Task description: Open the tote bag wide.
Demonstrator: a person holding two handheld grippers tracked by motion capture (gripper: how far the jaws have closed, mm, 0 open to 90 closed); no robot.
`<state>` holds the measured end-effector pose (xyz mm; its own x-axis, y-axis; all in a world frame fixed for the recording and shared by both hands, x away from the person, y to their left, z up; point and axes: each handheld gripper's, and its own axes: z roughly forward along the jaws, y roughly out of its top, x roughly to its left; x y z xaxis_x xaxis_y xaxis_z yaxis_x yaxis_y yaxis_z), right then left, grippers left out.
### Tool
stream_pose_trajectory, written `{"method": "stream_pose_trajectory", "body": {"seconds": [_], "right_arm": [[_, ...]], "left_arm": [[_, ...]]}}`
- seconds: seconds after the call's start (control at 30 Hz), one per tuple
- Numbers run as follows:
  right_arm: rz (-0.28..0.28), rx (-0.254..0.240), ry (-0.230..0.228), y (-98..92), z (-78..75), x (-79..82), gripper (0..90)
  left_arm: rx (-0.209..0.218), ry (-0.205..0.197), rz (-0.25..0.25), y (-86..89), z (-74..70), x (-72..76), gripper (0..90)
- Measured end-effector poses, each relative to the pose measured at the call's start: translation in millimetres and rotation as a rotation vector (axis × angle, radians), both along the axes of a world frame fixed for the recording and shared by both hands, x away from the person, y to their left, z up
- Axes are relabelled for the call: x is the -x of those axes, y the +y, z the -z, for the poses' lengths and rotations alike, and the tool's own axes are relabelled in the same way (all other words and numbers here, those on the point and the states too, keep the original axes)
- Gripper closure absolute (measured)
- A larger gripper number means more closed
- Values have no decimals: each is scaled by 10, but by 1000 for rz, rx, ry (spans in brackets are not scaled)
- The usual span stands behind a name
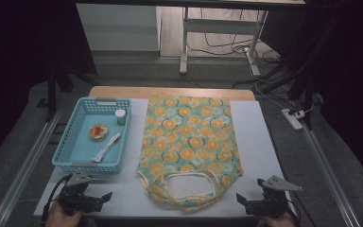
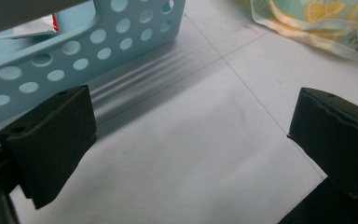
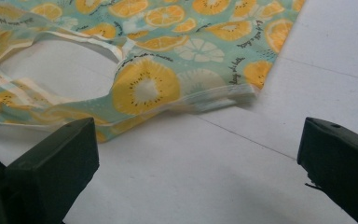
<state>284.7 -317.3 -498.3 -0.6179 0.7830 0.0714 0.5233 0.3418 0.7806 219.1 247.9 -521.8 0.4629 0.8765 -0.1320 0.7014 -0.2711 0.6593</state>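
One bag [image 1: 189,142], teal with orange slices, lies flat mid-surface, handles at the near edge; both grippers' jaws gape, empty.

black grippers [image 1: 105,197], grey three-cornered plates

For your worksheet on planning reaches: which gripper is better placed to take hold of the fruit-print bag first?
Probably the right gripper: its open jaws face the bag's near corner close ahead. The left gripper sits by the blue basket, farther off.
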Motion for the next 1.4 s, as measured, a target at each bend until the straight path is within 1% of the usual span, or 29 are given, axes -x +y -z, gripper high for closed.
{"method": "stream_pose_trajectory", "body": {"seconds": [0.17,0.3,0.47,0.6,0.7,0.73,0.77,0.97,1.13,1.3,1.4], "right_arm": [[-21,17,0,24,2,0,0],[-27,15,2,24,4,-1,0],[-40,21,3,39,5,3,0],[-50,41,-2,59,4,10,0],[-52,42,-5,64,5,11,0],[-53,38,10,64,1,11,0],[-53,35,14,65,2,11,0],[-45,33,14,60,-3,11,0],[-48,33,-6,73,-37,17,0],[-60,36,-5,97,-41,15,0],[-72,37,-14,116,-58,18,0]], "left_arm": [[1,0,0,1,1,1,18],[13,3,6,10,1,-3,18],[8,11,15,1,4,-8,16],[13,12,7,12,4,-11,14],[20,9,2,20,1,-4,14],[20,1,2,20,-1,1,13],[20,0,4,21,-2,3,12],[26,1,2,26,-1,2,10],[28,1,4,27,-1,3,10],[29,5,4,28,1,-3,10],[28,5,4,27,1,-3,10]]}}
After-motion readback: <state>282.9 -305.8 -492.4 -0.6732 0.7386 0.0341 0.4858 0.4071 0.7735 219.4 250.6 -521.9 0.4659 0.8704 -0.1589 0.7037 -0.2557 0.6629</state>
